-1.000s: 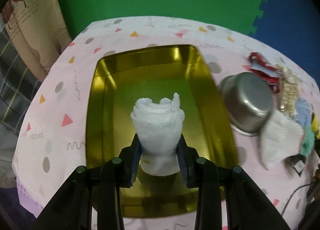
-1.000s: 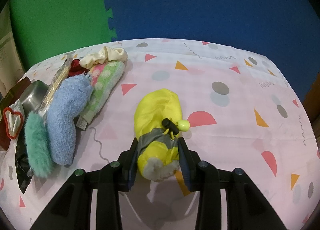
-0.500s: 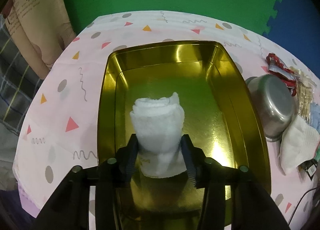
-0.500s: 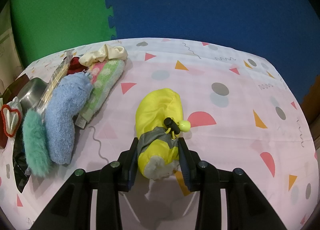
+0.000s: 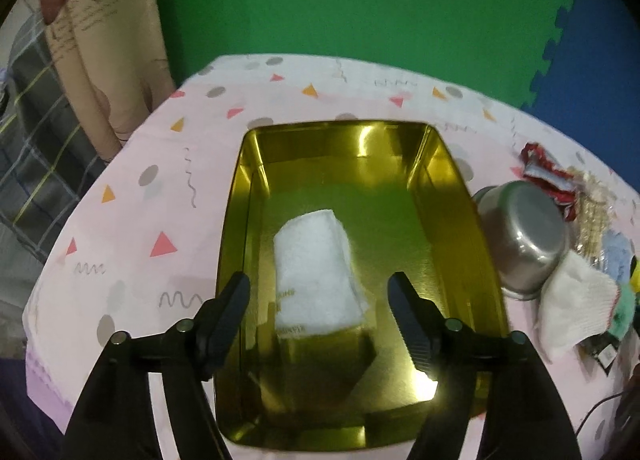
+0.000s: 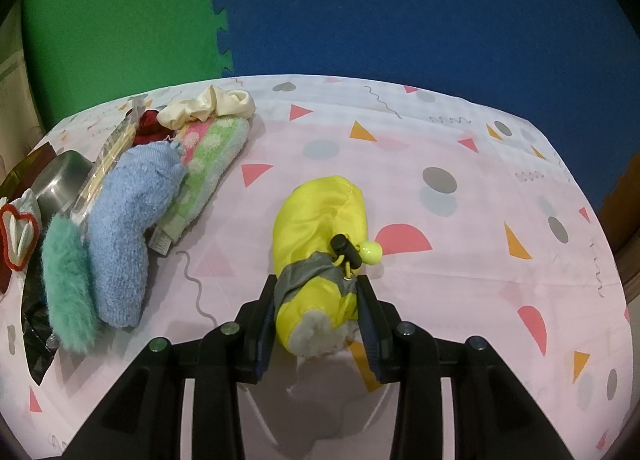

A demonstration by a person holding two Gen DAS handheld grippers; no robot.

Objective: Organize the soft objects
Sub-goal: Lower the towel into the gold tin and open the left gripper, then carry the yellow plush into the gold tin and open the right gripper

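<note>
A rolled white towel (image 5: 316, 272) lies on the floor of a gold metal tray (image 5: 448, 196) in the left wrist view. My left gripper (image 5: 320, 292) hangs over the tray's near half, jaws opening, with clear gaps between both pads and the towel. In the right wrist view my right gripper (image 6: 316, 308) is shut on the near end of a yellow drawstring pouch (image 6: 320, 220) with a grey band and a white fluffy filling; the pouch is held just above the pink patterned tablecloth (image 6: 460, 260).
A steel bowl (image 5: 520, 236) lies tipped right of the tray, with a white cloth (image 5: 572, 308) and red clutter beyond. Left of the pouch sit a blue fluffy sock (image 6: 128, 228), a teal fluffy piece (image 6: 68, 284), a green-pink towel (image 6: 212, 156) and a cream scrunchie (image 6: 208, 104).
My left gripper has let go of the white towel and spread its jaws; the towel now lies flat in the tray. The right gripper and yellow pouch have not moved.
</note>
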